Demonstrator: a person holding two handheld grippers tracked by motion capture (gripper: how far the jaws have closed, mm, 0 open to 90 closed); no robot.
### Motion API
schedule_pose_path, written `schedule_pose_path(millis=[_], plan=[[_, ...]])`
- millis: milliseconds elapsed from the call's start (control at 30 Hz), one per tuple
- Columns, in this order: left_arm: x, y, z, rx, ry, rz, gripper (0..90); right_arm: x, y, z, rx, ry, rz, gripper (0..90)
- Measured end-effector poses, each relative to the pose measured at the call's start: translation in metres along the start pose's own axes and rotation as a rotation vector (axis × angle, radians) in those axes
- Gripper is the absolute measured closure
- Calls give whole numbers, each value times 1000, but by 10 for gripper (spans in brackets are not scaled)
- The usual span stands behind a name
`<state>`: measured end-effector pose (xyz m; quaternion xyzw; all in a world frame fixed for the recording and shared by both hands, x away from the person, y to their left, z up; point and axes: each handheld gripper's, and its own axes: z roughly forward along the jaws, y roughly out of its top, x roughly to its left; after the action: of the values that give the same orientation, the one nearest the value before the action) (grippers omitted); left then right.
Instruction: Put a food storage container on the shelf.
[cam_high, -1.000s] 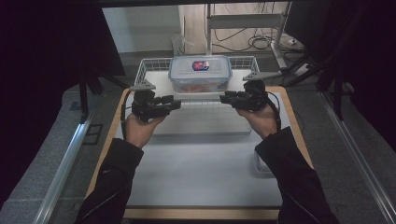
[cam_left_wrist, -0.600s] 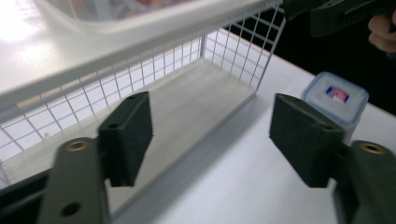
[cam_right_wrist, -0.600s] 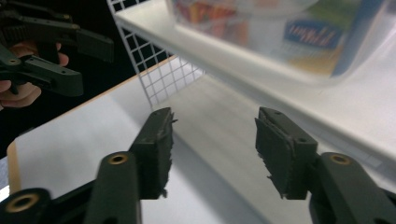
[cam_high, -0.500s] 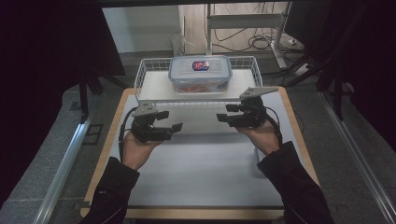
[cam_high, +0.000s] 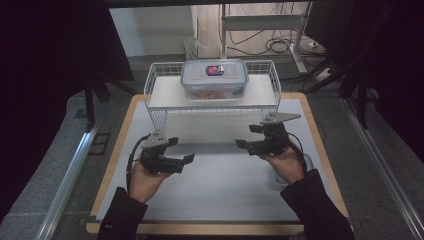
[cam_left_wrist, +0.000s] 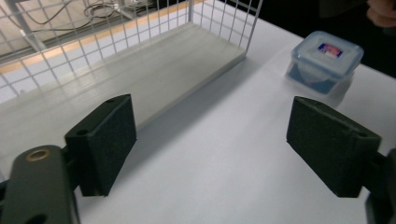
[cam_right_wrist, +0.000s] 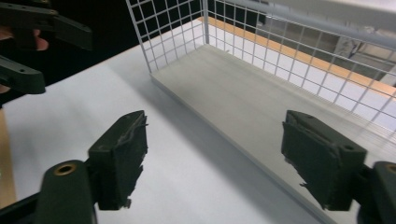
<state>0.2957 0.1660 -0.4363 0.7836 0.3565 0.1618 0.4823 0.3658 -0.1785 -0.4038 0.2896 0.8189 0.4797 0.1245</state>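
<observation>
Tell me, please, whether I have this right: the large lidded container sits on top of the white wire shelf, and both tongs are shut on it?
Not quite. The large lidded container does sit on the white wire shelf, but neither pair of tongs is shut on it. The high view shows the left tongs and right tongs over the white mat, away from the shelf, jaws apart after just opening, with nothing between them.

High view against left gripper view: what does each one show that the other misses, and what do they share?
High view: the large lidded container on top of the wire rack, and the right gripper in its hand. Left gripper view: the rack's lower board and a small blue-lidded box, close enough to show its label. Shared: the rack, the white mat and the left gripper. Both grippers' jaws have just been opening, with nothing between them.
</observation>
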Motion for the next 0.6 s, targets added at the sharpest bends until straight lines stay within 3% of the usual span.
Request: schedule_pose_path(millis=[133,333,467,600], plan=[[-5,-14,-3,7,25,20,113,4,-10,-1,19,-25,-19,152],[-7,-36,-4,29,25,11,77,8,-29,-3,44,-38,-36,96],[-8,-52,-5,53,59,29,62,10,-46,-4,66,-63,-45,66],[-10,-66,-7,57,88,49,52,12,-61,-6,60,-56,-47,50]])
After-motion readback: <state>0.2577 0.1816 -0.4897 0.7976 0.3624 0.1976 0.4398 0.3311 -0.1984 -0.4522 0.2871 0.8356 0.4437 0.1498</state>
